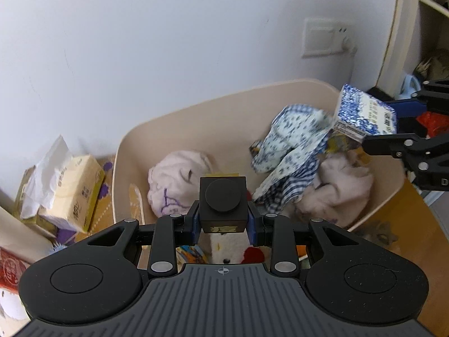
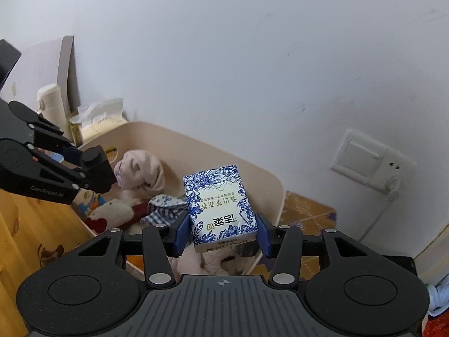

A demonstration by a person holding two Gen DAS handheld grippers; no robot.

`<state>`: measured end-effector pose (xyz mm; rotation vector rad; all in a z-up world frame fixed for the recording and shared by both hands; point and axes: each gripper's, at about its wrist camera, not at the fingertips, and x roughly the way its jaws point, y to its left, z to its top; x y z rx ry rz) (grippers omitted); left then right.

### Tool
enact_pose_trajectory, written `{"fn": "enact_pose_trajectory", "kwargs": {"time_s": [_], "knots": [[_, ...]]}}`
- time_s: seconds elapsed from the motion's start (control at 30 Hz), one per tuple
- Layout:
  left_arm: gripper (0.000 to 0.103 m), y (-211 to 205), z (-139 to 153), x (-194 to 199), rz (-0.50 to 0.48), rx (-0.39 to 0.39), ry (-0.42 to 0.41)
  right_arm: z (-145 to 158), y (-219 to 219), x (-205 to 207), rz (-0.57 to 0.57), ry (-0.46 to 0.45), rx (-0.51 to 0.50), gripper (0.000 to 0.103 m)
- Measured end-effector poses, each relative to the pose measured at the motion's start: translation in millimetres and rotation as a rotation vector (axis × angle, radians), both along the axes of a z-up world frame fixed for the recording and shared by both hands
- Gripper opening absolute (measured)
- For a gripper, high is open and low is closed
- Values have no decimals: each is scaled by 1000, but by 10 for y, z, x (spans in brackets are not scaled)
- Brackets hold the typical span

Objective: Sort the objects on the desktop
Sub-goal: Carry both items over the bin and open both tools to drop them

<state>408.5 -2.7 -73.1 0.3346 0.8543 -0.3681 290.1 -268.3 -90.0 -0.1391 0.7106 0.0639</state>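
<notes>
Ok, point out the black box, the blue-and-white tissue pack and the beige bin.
black box (image 1: 223,200), left wrist view, its top face.
tissue pack (image 2: 220,203), right wrist view, its printed face.
beige bin (image 1: 196,118), left wrist view, its back wall.

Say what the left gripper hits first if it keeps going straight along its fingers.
Likely the pink towel bundle in the beige bin. The left gripper, shut on a black box, points down into the bin, with the bundle just beyond the box. Depth is unclear; the yellow item might come first.

One beige bin, two claws, two tissue packs, one black cube.
</notes>
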Motion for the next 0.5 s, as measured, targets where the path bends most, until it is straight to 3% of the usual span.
{"fn": "enact_pose_trajectory", "kwargs": {"time_s": [0.2,0.5], "knots": [[32,-23,-255,99,-9,64,56,-184,37,151,26,75,-11,46],[32,5,-347,247,37,32,133,-413,63,308,25,186,-28,46]]}}
